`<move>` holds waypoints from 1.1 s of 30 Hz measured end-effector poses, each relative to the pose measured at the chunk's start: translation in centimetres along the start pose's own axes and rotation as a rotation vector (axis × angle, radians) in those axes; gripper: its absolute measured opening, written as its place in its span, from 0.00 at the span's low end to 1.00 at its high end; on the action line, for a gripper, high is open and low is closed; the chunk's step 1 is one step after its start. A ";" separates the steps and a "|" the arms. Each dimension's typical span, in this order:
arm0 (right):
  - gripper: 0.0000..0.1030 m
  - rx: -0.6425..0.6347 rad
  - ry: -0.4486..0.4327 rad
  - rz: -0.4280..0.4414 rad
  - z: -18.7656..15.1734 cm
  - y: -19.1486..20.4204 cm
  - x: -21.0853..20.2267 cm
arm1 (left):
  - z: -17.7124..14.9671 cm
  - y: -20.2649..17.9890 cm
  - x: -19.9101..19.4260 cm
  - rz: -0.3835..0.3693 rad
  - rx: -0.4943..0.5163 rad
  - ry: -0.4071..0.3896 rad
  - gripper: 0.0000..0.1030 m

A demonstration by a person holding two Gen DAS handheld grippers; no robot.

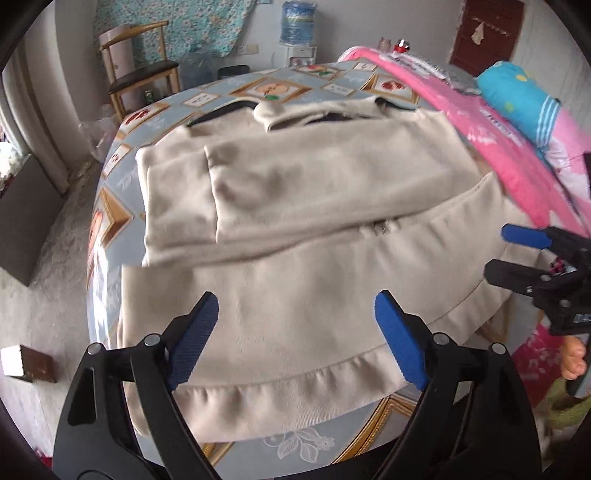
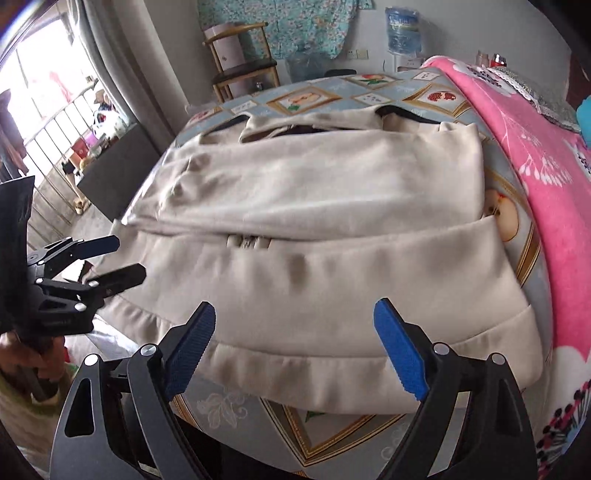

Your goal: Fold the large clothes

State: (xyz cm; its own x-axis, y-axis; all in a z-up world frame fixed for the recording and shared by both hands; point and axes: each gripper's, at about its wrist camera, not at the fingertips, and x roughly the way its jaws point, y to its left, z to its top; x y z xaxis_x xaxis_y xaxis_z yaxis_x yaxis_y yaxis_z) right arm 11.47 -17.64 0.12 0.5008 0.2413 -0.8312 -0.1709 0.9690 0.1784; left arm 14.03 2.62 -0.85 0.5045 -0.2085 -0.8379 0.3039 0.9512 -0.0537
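Note:
A large beige garment lies flat on a table with a fruit-patterned cloth. Its sleeves are folded across the body, and its ribbed hem hangs near the front edge. My left gripper hovers open above the hem, with nothing between its blue pads. My right gripper is likewise open and empty over the hem's right part. Each gripper shows in the other's view, the right gripper at the right edge and the left gripper at the left edge, both with jaws apart.
A pink blanket and a blue pillow lie along the table's right side. A wooden chair and a water dispenser stand behind. A small box sits on the floor at left.

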 end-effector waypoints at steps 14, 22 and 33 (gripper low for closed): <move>0.84 -0.017 -0.004 -0.066 -0.4 -0.4 3.2 | -2.2 -0.1 2.6 0.107 -0.067 -0.019 0.87; 0.84 -0.036 -0.033 -0.034 -0.7 -0.3 3.3 | -2.0 0.9 1.2 0.147 -0.094 -0.097 0.87; 0.78 -0.097 -0.089 0.065 -0.4 2.0 1.9 | -3.0 4.5 -4.0 0.221 -0.119 -0.200 0.82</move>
State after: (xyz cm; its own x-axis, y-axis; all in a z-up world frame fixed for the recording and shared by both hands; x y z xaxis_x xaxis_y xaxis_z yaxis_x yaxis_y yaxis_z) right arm 11.72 -15.28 -1.32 0.5586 0.3111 -0.7689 -0.2842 0.9427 0.1749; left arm 10.91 8.44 0.64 0.7001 -0.0229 -0.7136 0.0783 0.9959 0.0448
